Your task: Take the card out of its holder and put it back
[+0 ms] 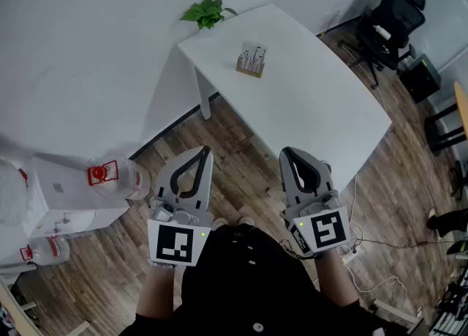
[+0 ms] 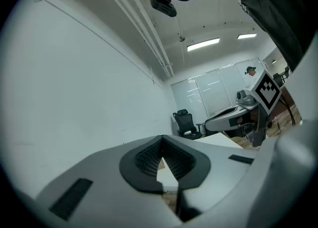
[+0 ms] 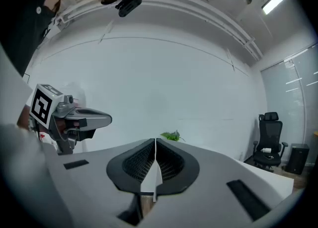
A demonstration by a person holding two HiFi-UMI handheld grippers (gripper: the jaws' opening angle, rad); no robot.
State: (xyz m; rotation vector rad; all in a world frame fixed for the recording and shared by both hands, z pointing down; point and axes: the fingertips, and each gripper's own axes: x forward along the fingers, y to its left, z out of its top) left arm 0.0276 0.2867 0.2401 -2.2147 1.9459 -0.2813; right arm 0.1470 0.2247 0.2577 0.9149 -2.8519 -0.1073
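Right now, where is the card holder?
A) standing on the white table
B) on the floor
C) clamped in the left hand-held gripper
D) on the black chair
A: the card holder stands on the white table, well clear of the left hand-held gripper and the right hand-held gripper.

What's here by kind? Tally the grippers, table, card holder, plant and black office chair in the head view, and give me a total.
grippers: 2, the left gripper and the right gripper
white table: 1
card holder: 1
plant: 1
black office chair: 1
Total: 6
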